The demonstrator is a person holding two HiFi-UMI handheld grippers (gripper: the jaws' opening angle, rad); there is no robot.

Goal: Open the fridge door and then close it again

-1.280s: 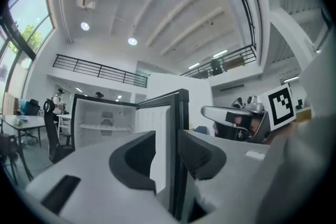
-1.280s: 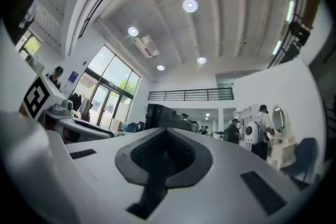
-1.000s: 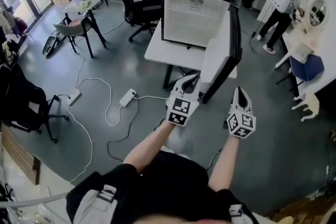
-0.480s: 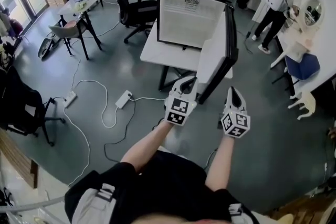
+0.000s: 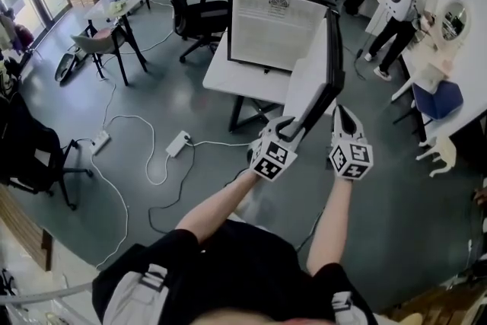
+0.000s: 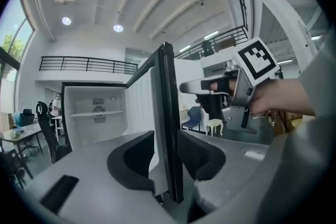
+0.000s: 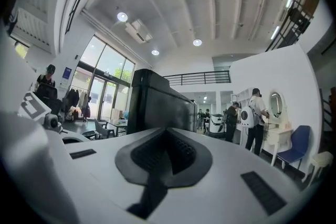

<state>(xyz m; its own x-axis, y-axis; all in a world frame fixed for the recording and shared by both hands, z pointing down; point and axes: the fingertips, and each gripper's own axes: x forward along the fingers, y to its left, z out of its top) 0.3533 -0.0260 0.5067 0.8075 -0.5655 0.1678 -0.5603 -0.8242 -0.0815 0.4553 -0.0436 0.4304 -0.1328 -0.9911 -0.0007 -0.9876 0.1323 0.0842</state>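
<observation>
Left of the fridge (image 5: 278, 23): black office chair (image 5: 194, 7); nearer, on the floor, white cables (image 5: 141, 156) and a power strip (image 5: 185, 141).

Black cabinet, white inside, on a white table (image 5: 228, 68). Stands open: door (image 5: 323, 80) hinged on the fridge's right side, angled out toward the wearer, white inner face to the left.

At the door's free edge, in front of the fridge: left gripper (image 5: 291, 127). Jaws apart, just been opening, with the upright door edge between them. Clear gap between the left pad (image 6: 128, 157) and the door's white face; right pad close to the black outer face, no visible press. Not clamped.

Just right of the door, on its black outer side and apart from it: right gripper (image 5: 342, 118). Jaws closed together, nothing between them.

Right of the fridge, farther back: person (image 5: 403, 4) in dark clothes at a white counter; nearer, a blue chair (image 5: 440, 99).
</observation>
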